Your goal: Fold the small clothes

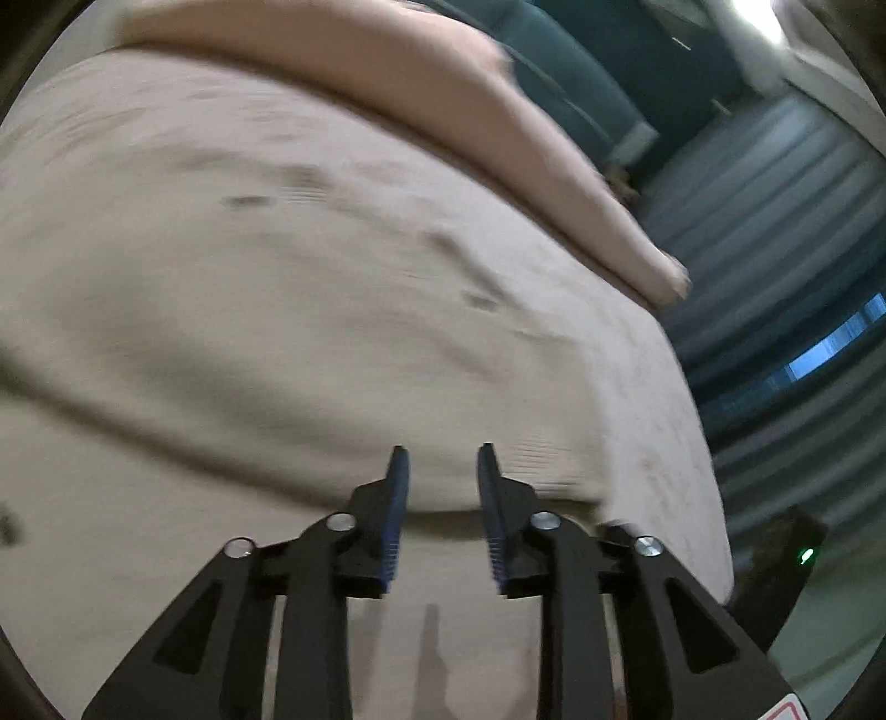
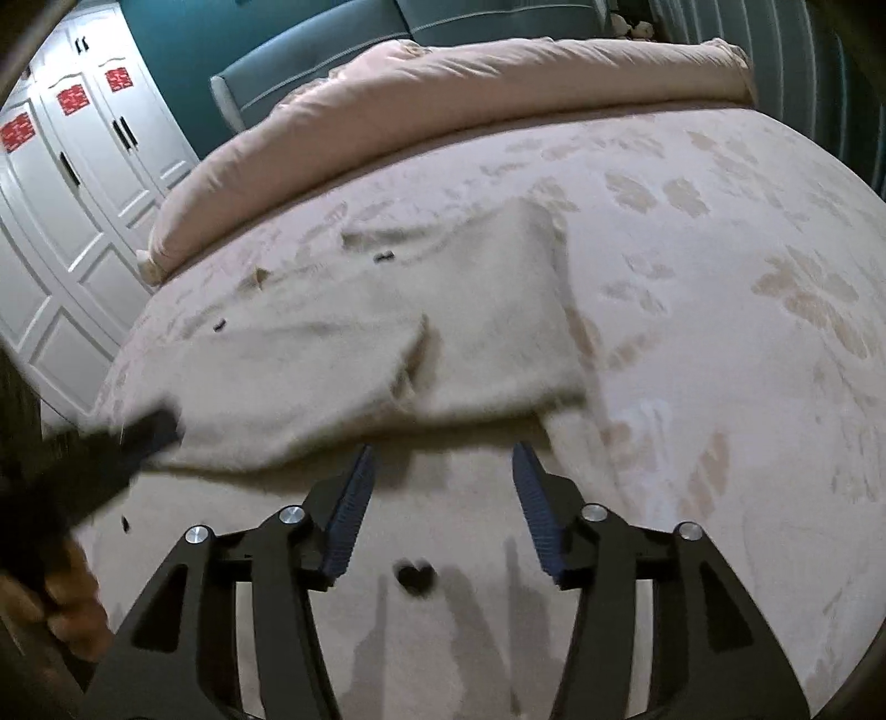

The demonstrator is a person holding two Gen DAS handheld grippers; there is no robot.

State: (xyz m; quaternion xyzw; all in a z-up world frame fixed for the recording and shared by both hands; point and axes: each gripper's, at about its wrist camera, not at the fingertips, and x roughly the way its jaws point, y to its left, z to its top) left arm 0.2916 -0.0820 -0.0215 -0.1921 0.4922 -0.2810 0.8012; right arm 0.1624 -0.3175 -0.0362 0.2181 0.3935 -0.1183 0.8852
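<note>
Left wrist view (blurred): the left gripper (image 1: 443,459) points down over a cream garment (image 1: 310,354) that lies on the bed (image 1: 664,443). Its blue ribbed pads (image 1: 397,515) stand a narrow gap apart, and nothing lies between them; the garment's near edge runs just beyond the fingertips. A rolled pink duvet (image 1: 498,138) lies along the far side of the bed. A dark device with a green light (image 1: 797,548) shows at the lower right, off the bed's edge.

Right wrist view: the right gripper (image 2: 443,454) hovers over the bedsheet with its jaws moderately wide and empty; its blue pads (image 2: 534,509) touch no cloth. The cream garment (image 2: 387,332) lies flat and partly folded in the middle of the bed (image 2: 720,332), just ahead of the fingertips, with one layer doubled over another and small dark marks on its fabric. The sheet bears a pale floral print. A small dark heart-shaped mark (image 2: 415,579) shows on the cream fabric between the gripper's arms. At the left edge the left gripper (image 2: 149,429), blurred, reaches the garment's near-left corner; whether it touches the cloth cannot be told. The hand (image 2: 66,603) that carries it shows at the lower left. The pink duvet (image 2: 443,94) lies along the far side of the bed, with a teal padded headboard (image 2: 498,16) behind it and a white wardrobe (image 2: 83,166) at the left.
</note>
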